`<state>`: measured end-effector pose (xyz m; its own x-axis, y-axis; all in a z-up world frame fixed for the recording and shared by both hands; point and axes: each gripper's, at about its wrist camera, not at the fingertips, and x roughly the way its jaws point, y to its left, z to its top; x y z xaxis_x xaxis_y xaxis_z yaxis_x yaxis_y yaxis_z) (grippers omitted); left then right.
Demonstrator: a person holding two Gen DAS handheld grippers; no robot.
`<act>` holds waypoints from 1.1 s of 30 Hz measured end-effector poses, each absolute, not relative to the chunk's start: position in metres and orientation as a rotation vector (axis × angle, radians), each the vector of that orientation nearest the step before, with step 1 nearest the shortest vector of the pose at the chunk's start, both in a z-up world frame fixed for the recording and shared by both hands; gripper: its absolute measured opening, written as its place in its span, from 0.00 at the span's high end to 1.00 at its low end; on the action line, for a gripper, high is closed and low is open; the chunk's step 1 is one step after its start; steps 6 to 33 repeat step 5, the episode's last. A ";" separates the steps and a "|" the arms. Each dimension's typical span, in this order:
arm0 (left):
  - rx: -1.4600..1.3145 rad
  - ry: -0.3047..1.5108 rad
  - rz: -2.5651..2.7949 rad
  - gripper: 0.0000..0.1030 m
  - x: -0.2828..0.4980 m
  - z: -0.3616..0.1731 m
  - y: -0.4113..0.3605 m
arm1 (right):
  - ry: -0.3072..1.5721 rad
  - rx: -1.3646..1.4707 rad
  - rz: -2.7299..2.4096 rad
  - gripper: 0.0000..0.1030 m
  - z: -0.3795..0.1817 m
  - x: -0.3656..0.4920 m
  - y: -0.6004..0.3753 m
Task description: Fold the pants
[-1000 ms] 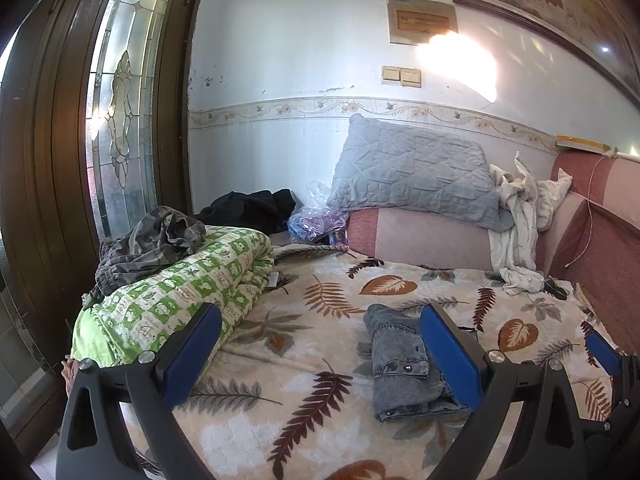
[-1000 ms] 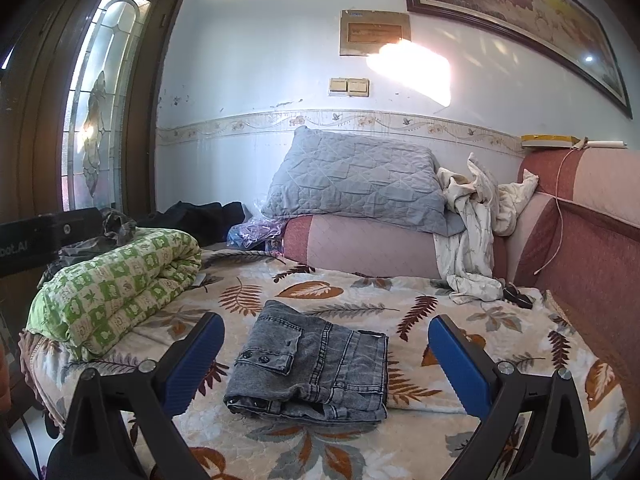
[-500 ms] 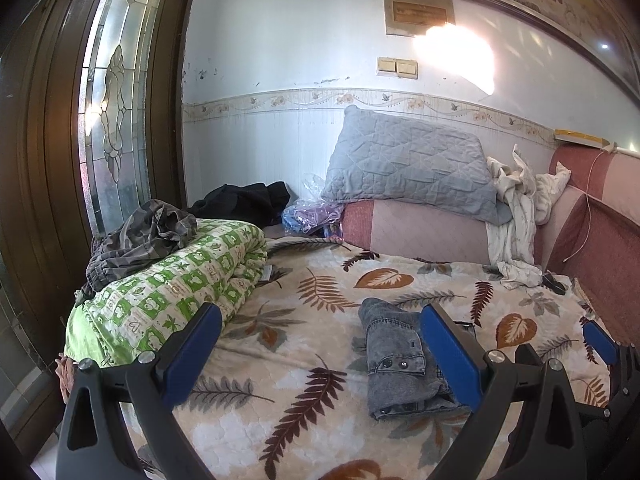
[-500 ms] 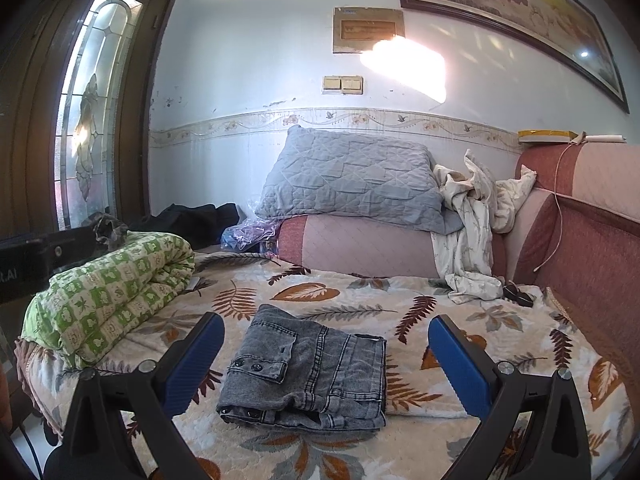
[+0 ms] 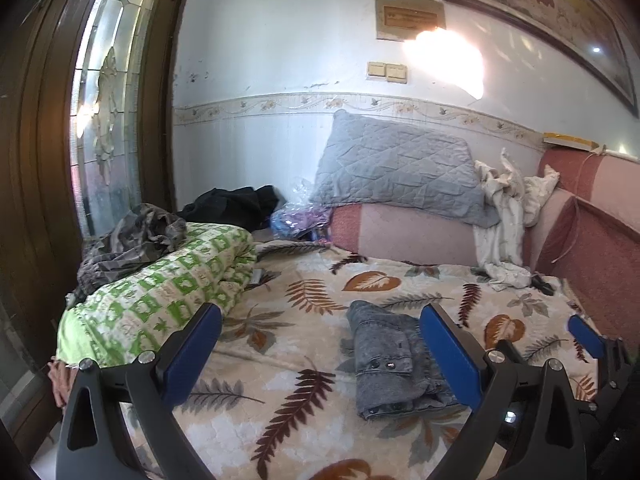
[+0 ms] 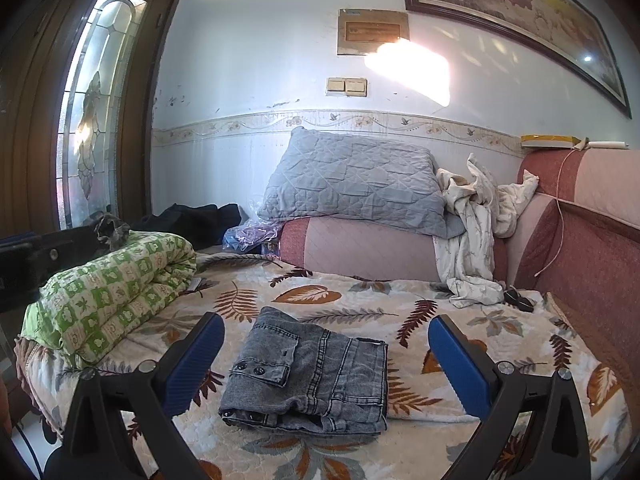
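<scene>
Grey denim pants (image 6: 316, 376) lie folded into a compact stack on the leaf-print bedspread (image 6: 340, 292), a buttoned flap on top. They also show in the left wrist view (image 5: 390, 360), partly behind the right finger. My right gripper (image 6: 324, 344) is open and empty, held back from the bed, framing the pants. My left gripper (image 5: 320, 344) is open and empty, to the left of the pants. The right gripper's blue tip (image 5: 586, 334) shows at the right edge of the left wrist view.
A folded green-and-white quilt (image 6: 112, 284) with dark clothes (image 5: 132, 236) on it lies at the left. A grey pillow (image 6: 356, 184) and white garment (image 6: 472, 240) rest on the pink headboard (image 6: 580, 264). A wooden door (image 5: 48, 160) stands left.
Both grippers have drifted slightly back and down from the bed, staying open. The folded pants have not moved.
</scene>
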<state>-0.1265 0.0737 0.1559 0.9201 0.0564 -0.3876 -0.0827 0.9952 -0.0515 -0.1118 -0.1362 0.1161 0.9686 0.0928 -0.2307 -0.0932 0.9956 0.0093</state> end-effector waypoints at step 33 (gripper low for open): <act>-0.103 0.425 0.008 0.03 -0.107 0.148 0.075 | 0.257 -0.002 0.060 0.00 0.115 -0.095 -0.145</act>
